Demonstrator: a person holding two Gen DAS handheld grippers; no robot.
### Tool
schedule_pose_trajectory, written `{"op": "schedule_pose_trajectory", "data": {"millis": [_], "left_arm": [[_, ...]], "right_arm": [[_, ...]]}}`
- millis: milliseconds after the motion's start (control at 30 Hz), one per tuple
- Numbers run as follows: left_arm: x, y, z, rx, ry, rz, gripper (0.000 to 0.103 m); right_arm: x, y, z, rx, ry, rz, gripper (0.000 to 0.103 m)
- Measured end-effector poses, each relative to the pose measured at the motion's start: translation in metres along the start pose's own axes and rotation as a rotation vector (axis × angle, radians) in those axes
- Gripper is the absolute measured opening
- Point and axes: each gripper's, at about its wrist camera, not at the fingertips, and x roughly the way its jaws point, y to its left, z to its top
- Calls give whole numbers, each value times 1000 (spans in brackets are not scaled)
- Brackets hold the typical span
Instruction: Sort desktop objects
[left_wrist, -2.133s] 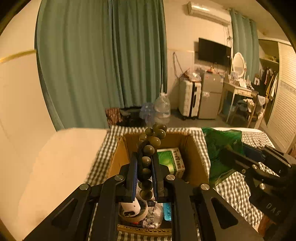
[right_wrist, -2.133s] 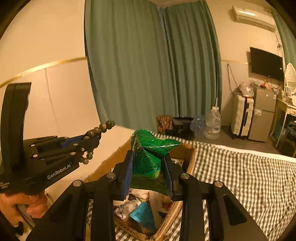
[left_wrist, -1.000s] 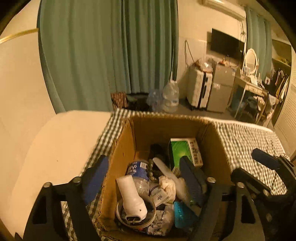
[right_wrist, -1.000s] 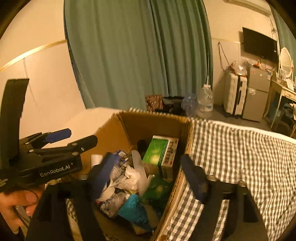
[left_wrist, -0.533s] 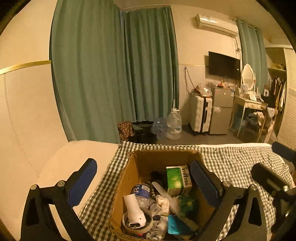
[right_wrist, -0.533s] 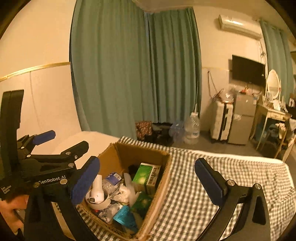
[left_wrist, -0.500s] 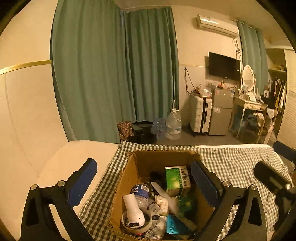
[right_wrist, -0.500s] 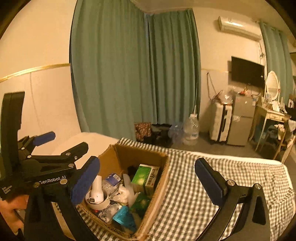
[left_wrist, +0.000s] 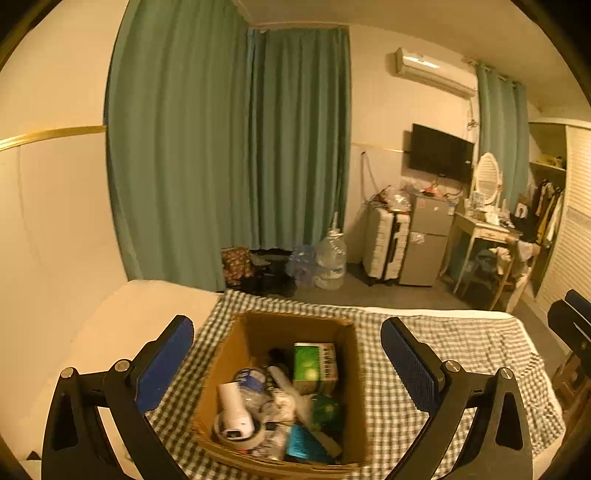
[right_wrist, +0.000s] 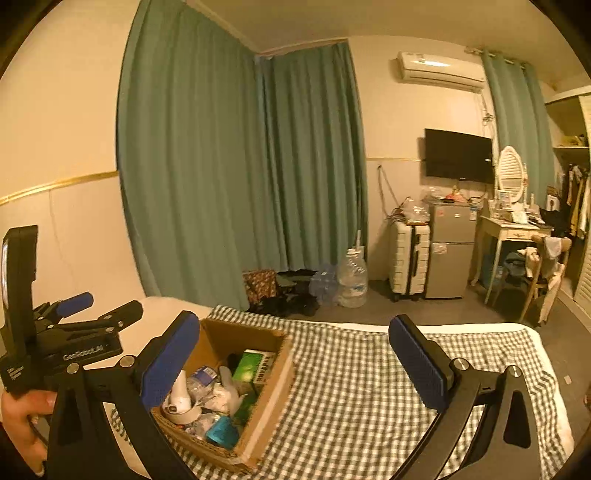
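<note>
Both grippers have drawn back and up from the cardboard box (left_wrist: 354, 373) on the checked cloth (right_wrist: 369, 387). The left gripper (left_wrist: 288, 363) and right gripper (right_wrist: 295, 363) are spread wide, holding nothing. The bead string and the green packet (left_wrist: 325, 408) they carried now lie inside the box among the other clutter, so sorting looks finished.

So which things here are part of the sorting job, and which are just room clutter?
Job:
cardboard box
green carton
white bottle
tape roll
left gripper and right gripper, both open and empty

Just lying about:
suitcase
mini fridge
water jug
TV
</note>
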Motion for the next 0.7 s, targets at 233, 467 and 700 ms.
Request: {"op": "schedule_pose_trajectory", "data": {"millis": [233,467,700], "left_arm": [[-17,-45,1,8,-29,-79,103],[-14,-85,-12,67,-19,-127,103],[7,-108,-35,117,23,-117,103]], "right_arm": [[-28,-34,12,47,-32,-15,102],[-41,-65,9,48,-25,-70,102],[-32,-97,-28,-17,45,-173,102]]}}
